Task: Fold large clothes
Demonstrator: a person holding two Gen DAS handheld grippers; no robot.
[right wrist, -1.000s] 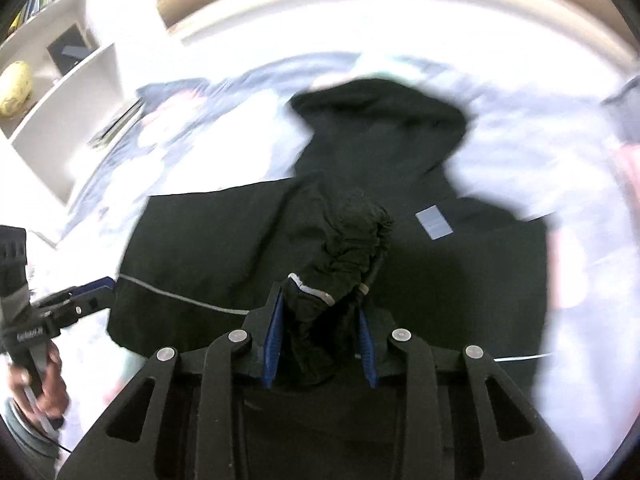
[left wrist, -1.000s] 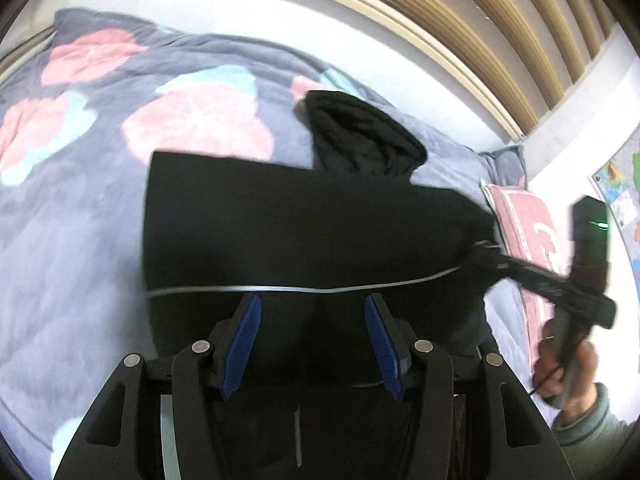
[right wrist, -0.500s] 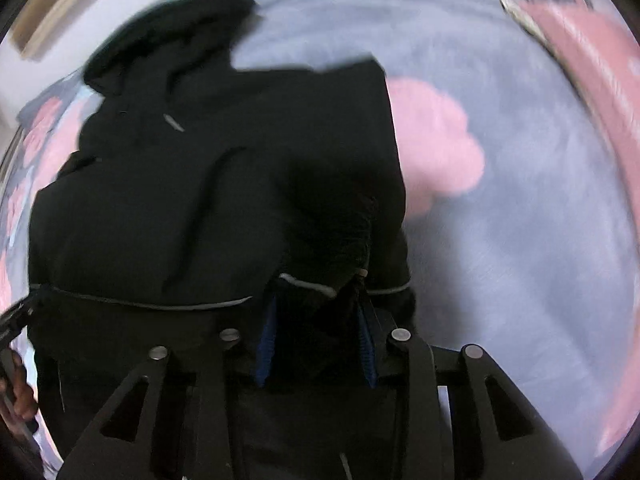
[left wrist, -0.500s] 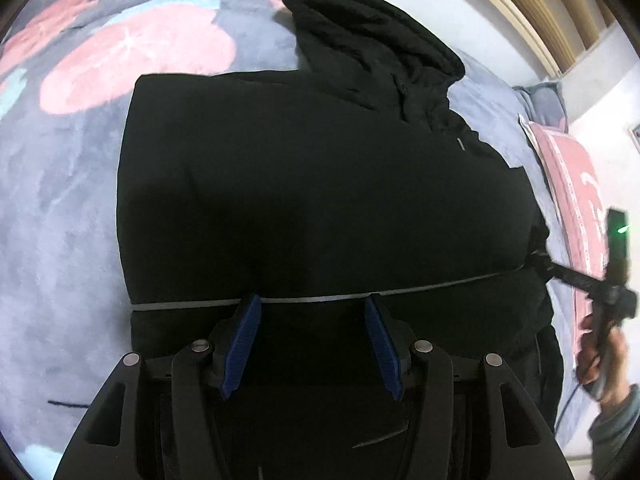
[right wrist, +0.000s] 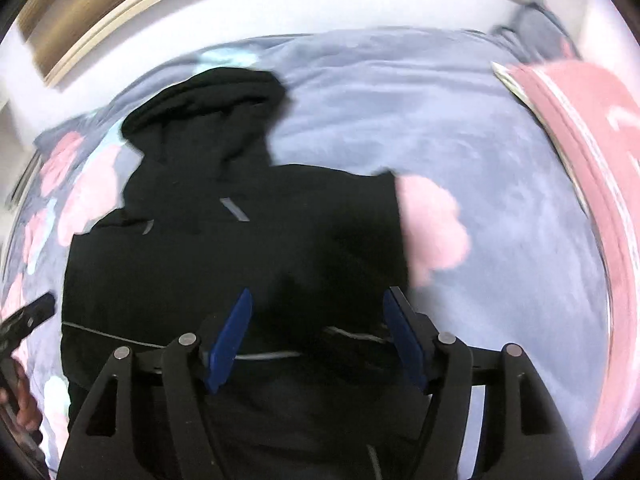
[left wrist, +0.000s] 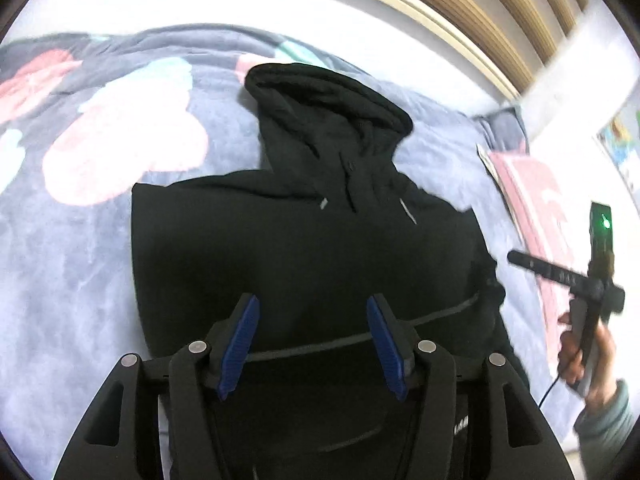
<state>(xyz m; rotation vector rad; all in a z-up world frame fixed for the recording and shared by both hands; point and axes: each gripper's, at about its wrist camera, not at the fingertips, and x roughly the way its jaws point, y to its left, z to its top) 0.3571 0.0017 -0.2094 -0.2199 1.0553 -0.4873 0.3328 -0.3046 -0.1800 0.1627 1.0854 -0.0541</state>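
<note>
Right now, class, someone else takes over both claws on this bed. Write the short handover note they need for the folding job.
Right claw: open, jaws have just been opening; the sleeve it carried now lies loose on the hoodie, nothing gripped.
Left claw: open, nothing pinched, poised over the hoodie's lower half.
Black hoodie: on the floral blanket, hood pointing to the headboard, grey stripe across the lower body.
Done: sleeves appear folded in, so the body forms a rough rectangle.
Left: probably fold the hood down and the hem up, then smooth it.
</note>
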